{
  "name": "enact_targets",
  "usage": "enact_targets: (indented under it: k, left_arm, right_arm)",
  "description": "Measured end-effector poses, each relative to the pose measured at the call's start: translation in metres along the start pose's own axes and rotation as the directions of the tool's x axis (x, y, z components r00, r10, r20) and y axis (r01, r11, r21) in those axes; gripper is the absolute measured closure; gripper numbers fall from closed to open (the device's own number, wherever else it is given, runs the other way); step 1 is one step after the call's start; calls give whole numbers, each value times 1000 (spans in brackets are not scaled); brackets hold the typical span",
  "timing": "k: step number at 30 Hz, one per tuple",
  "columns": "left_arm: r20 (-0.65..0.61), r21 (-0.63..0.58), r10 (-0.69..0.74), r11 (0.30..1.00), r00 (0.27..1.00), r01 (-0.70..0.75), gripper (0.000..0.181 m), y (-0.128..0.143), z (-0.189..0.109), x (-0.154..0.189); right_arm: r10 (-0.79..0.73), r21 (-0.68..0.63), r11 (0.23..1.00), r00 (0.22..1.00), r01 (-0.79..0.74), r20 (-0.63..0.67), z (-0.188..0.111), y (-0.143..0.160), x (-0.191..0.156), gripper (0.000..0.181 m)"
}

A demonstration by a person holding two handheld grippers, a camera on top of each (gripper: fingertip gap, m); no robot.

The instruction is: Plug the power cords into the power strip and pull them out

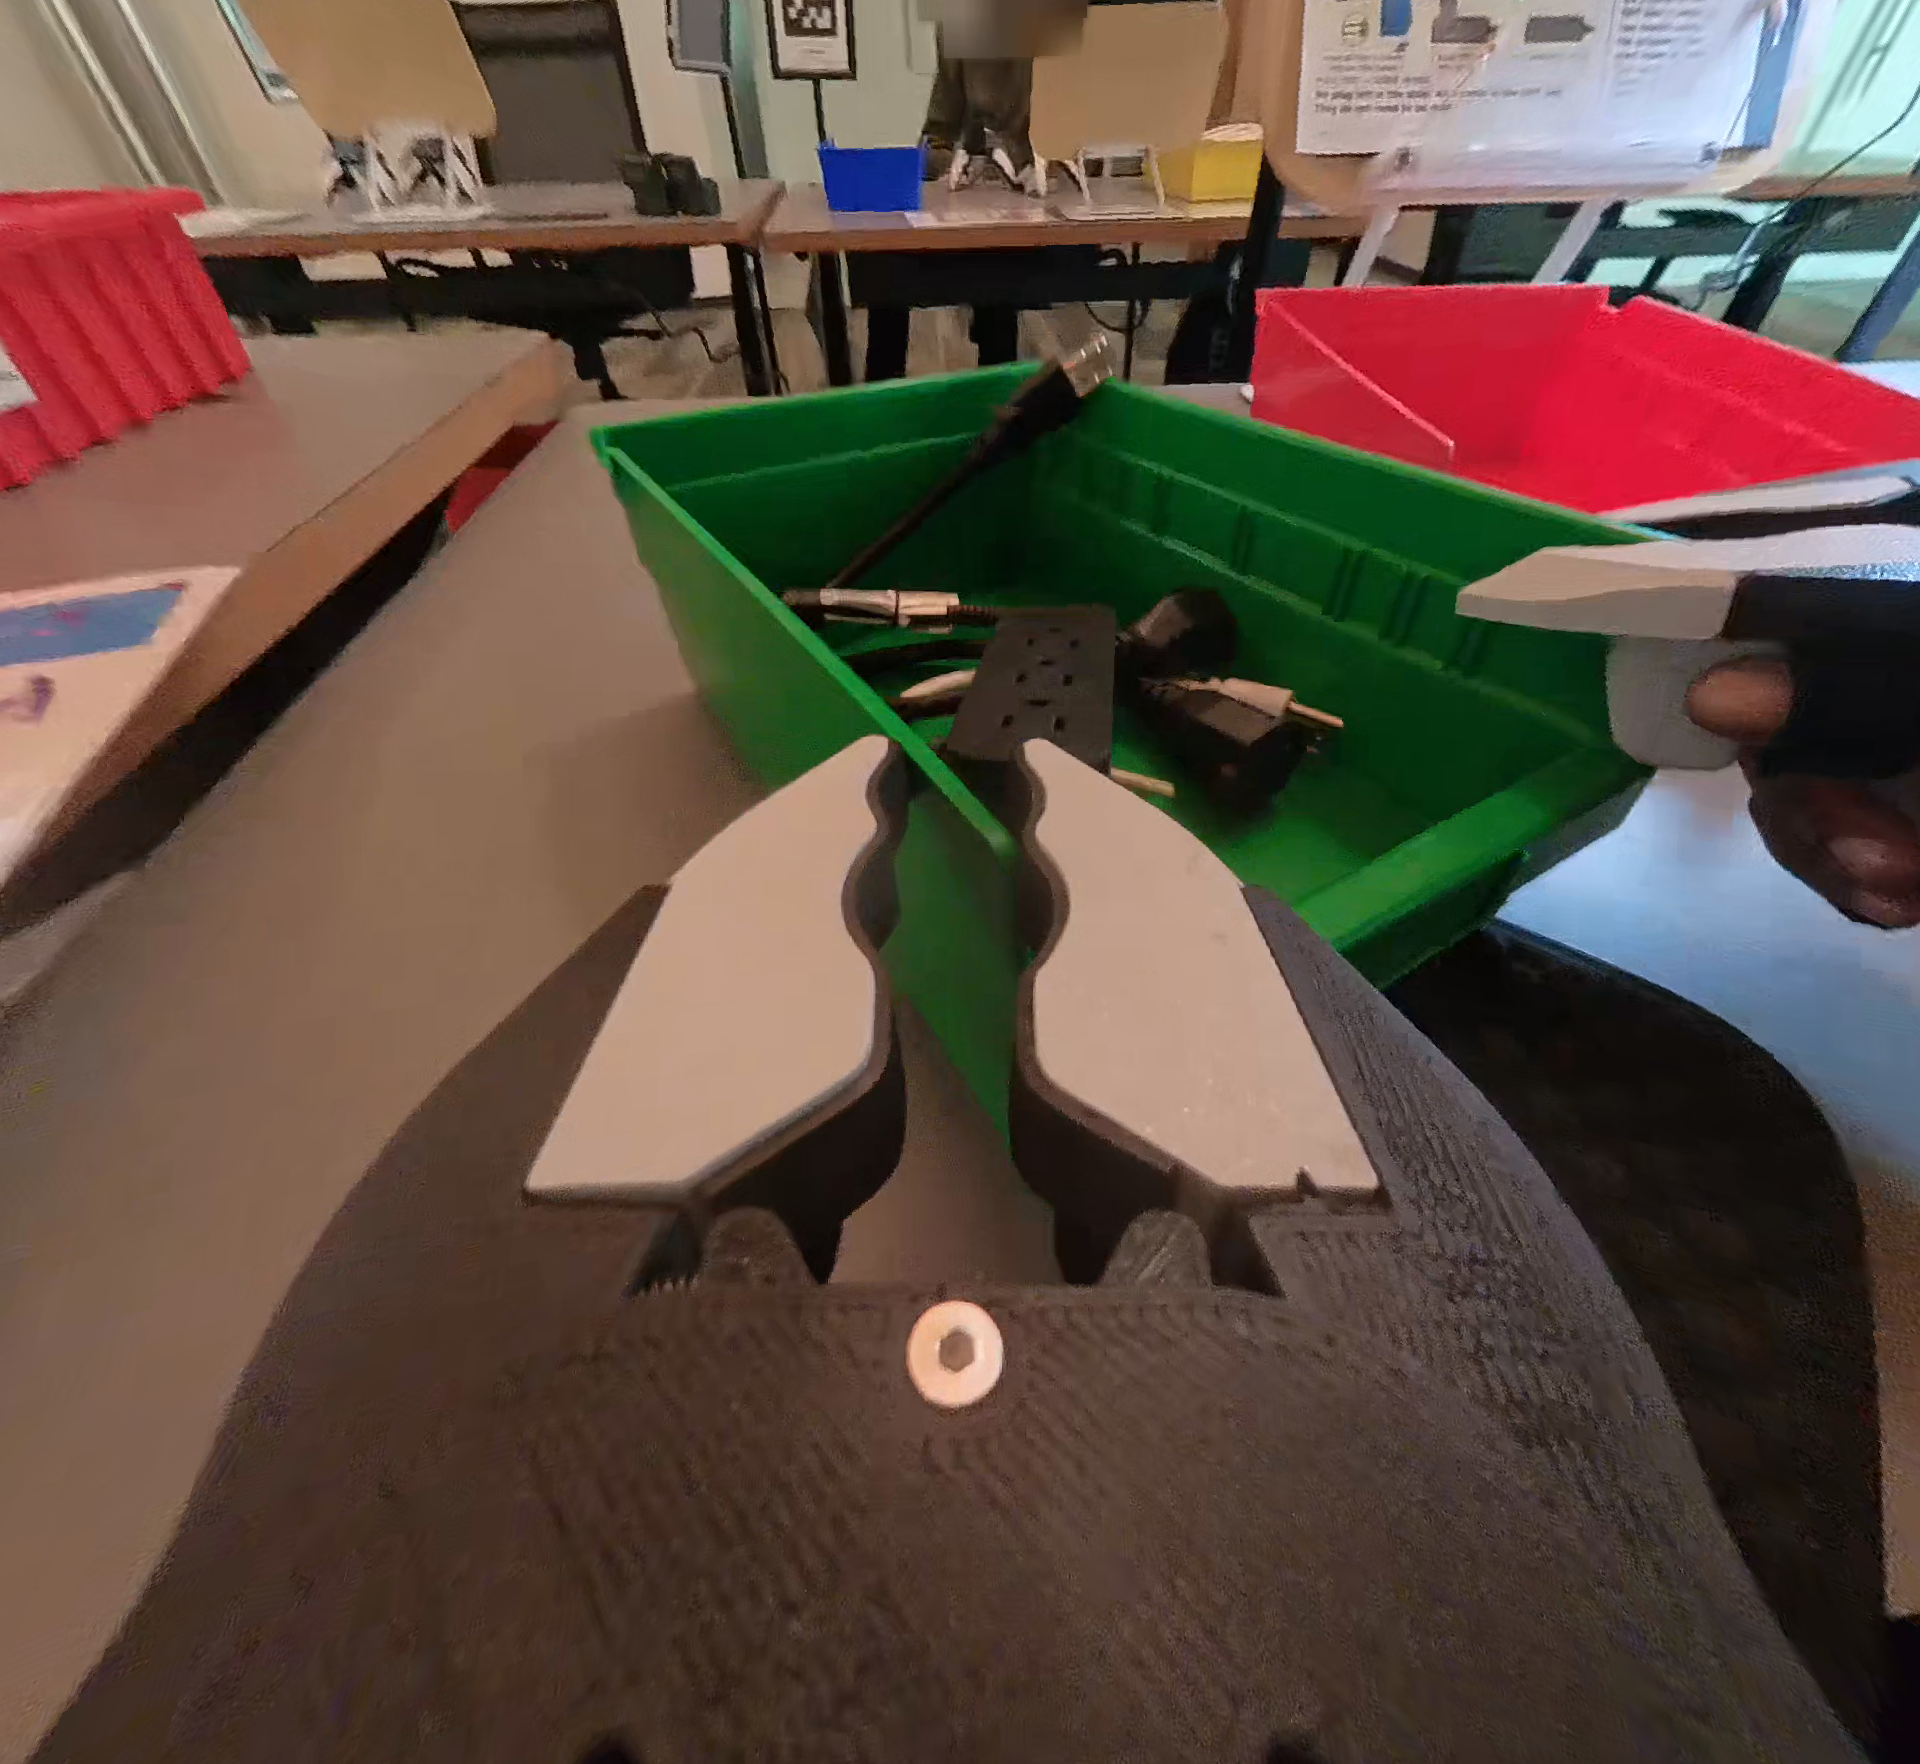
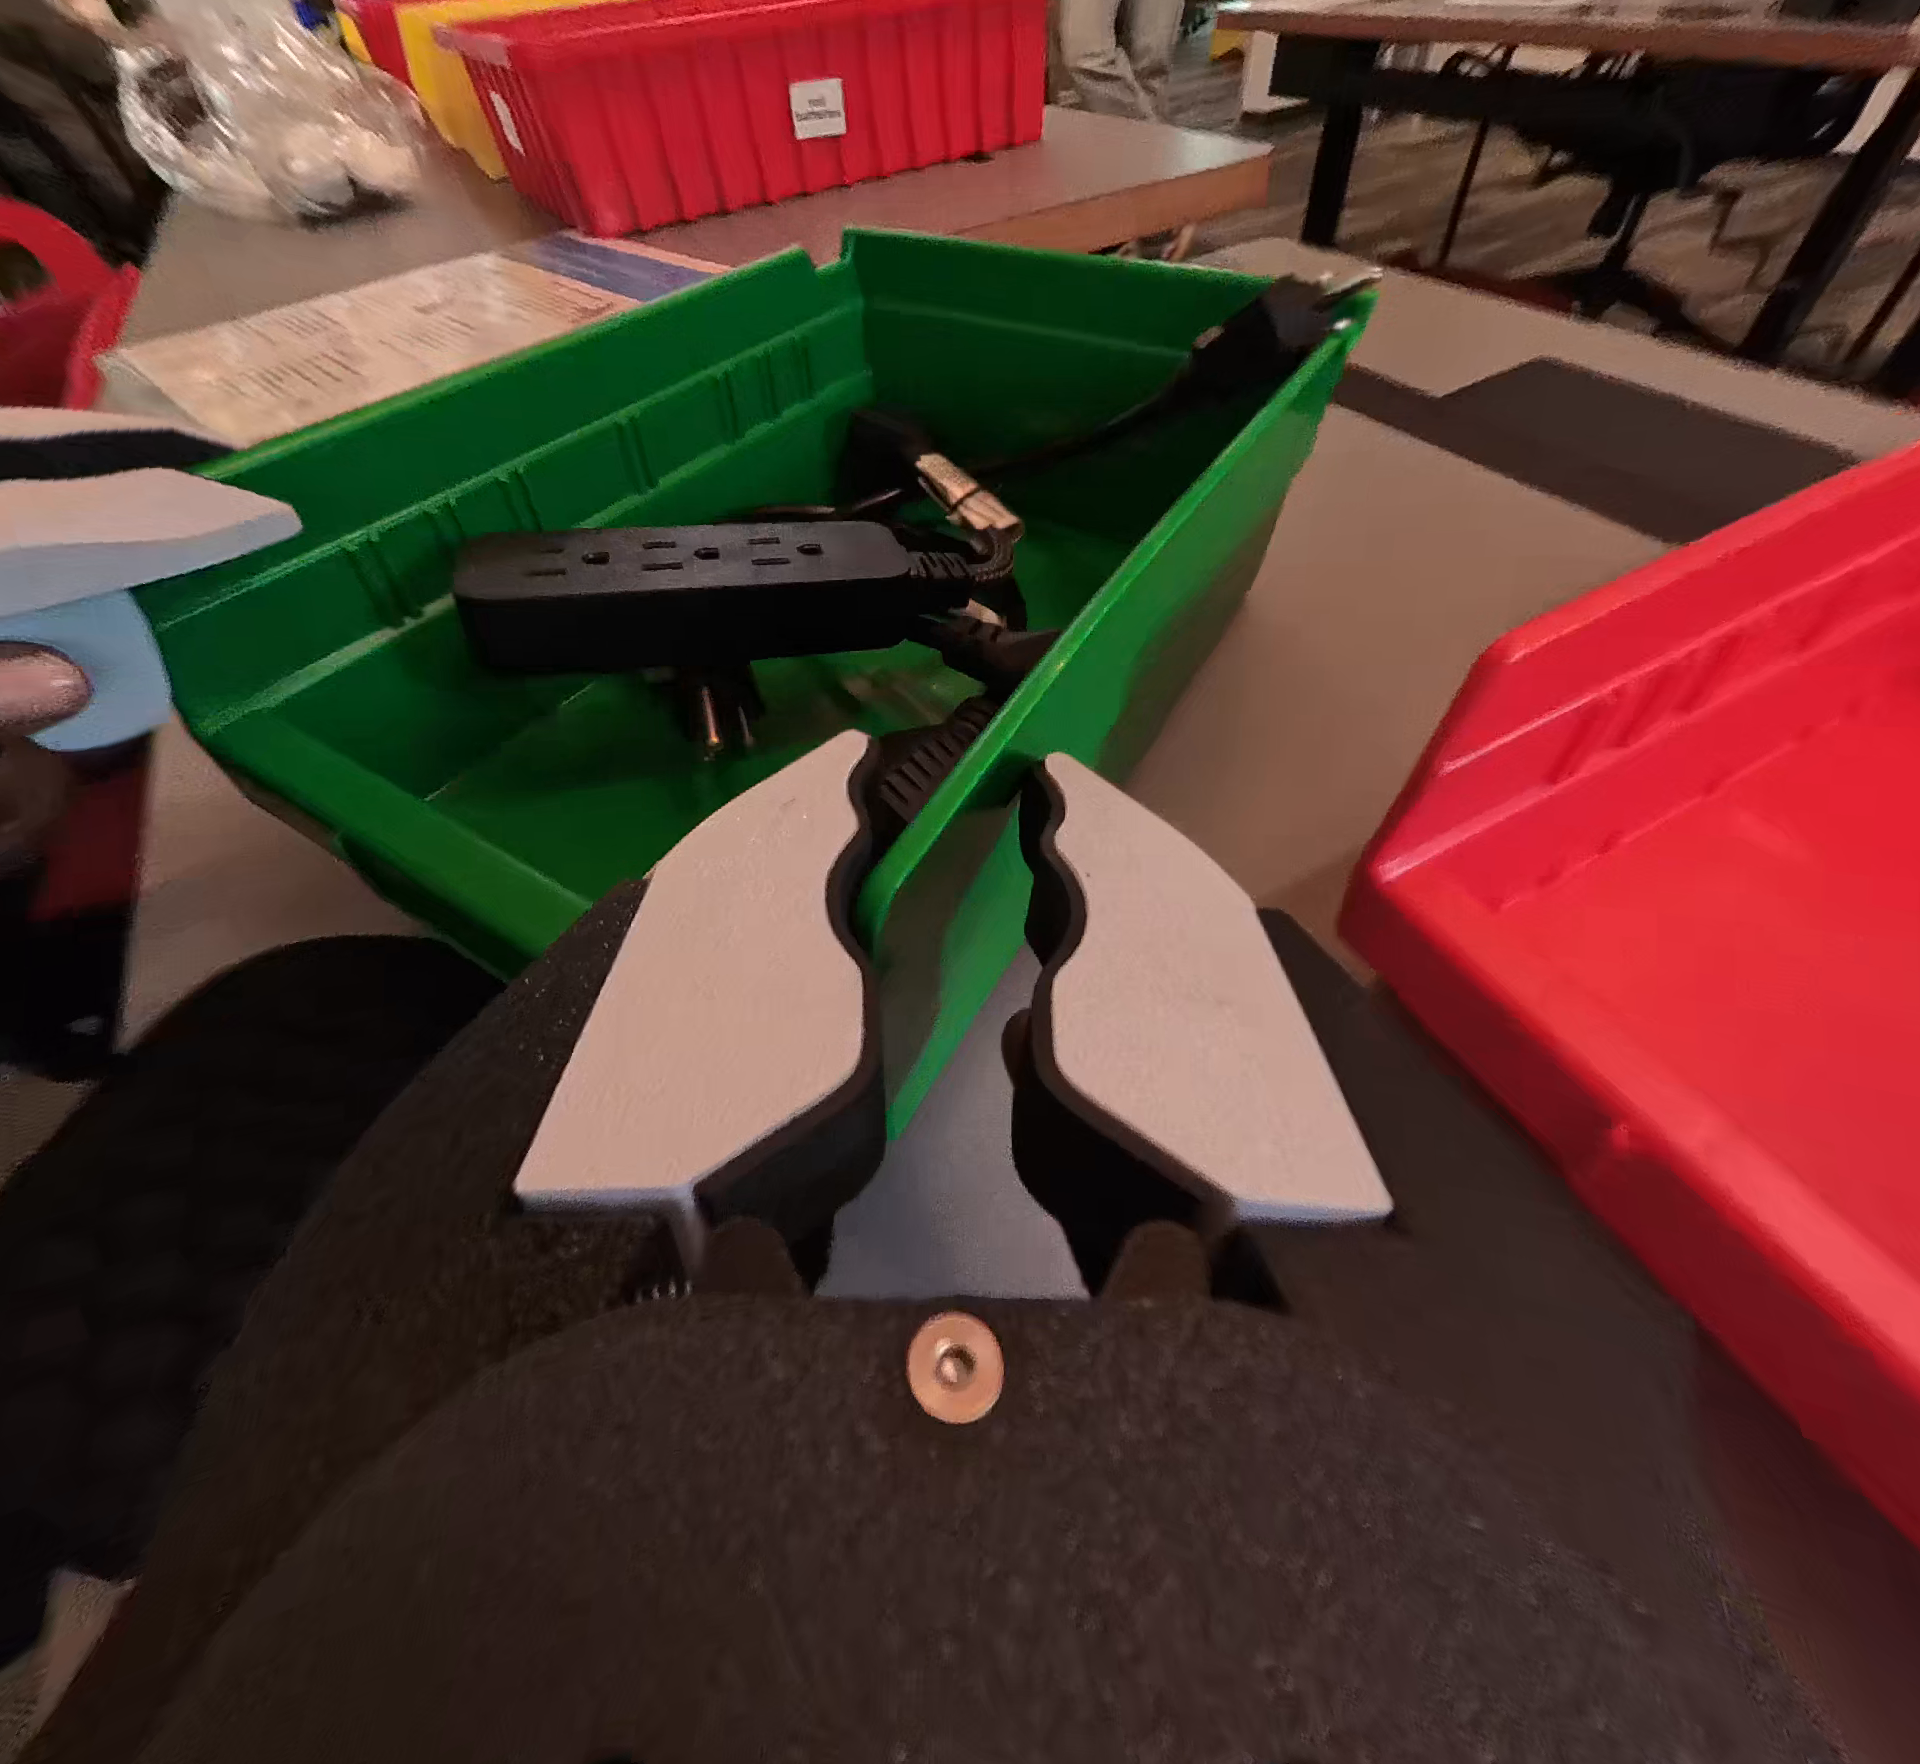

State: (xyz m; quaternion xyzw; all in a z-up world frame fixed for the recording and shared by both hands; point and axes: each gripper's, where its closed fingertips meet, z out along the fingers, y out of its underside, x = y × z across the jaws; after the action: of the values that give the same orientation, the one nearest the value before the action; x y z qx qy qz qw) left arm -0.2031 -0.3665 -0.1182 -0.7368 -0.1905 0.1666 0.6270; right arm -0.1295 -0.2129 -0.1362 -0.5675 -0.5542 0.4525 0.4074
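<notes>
A green bin (image 1: 1299, 509) on the table holds a black power strip (image 1: 1039, 675) and several black power cords with plugs (image 1: 1226, 717). One plug (image 1: 1070, 374) rests on the bin's far corner. My left gripper (image 1: 956, 758) is closed around the bin's left wall. My right gripper (image 2: 951, 758) is closed around the bin's right wall (image 2: 1091, 654), and it also shows at the right of the left wrist view (image 1: 1538, 561). The right wrist view shows the strip (image 2: 675, 582) lying sockets-up, a plug (image 2: 717, 706) under it and the corner plug (image 2: 1299, 301).
An empty red bin (image 2: 1662, 831) stands right of the green one, also in the left wrist view (image 1: 1558, 384). A red crate (image 2: 779, 104) and printed sheets (image 2: 343, 343) lie on the table to the left. A dark mat (image 2: 1610, 436) lies on the table beyond the red bin. Tip to tip, the grippers are about 20 cm apart.
</notes>
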Motion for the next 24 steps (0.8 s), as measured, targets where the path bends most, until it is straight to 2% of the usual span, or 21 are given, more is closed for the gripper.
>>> enact_targets:
  k: [4, 6, 7, 10, 13, 15, 17, 21, 24]
  left_arm:
    - [-31, -29, -15, 999, 999, 14, 162, 10, 18, -1]
    - [-76, -71, 34, 997, 996, -40, 156, 10, 25, 5]
    - [-71, -69, 74, 994, 995, -79, 145, 5, 26, 5]
    - [-99, -49, 206, 976, 974, -211, 141, -19, 19, 10]
    - [-281, -170, 288, 924, 916, -343, 138, -16, 12, 36]
    - [-391, -224, 345, 864, 853, -451, 138, -8, 10, 59]
    - [-463, -236, 416, 794, 783, -561, 138, 1, 14, 80]
    - [-616, -318, 446, 614, 649, -723, 135, 37, 24, 106]
    - [-684, -364, 442, 483, 580, -797, 133, 57, 32, 108]
  right_arm:
    - [-17, -39, 999, 1000, 17, 5, 0, 7, 11, 147]
    - [-53, -83, 995, 998, 55, 28, -7, 16, 18, 140]
    - [-45, -71, 996, 998, 48, 51, -14, 15, 20, 134]
    - [-107, -94, 989, 991, 114, 79, -47, 17, 38, 119]
    - [-219, -235, 943, 971, 237, 100, -74, 33, 64, 117]
    - [-330, -371, 862, 938, 345, 106, -85, 47, 88, 117]
    - [-410, -454, 782, 901, 427, 142, -87, 52, 102, 119]
    - [-516, -549, 640, 830, 537, 210, -70, 56, 122, 119]
    - [-507, -634, 535, 813, 558, 287, -55, 73, 132, 114]
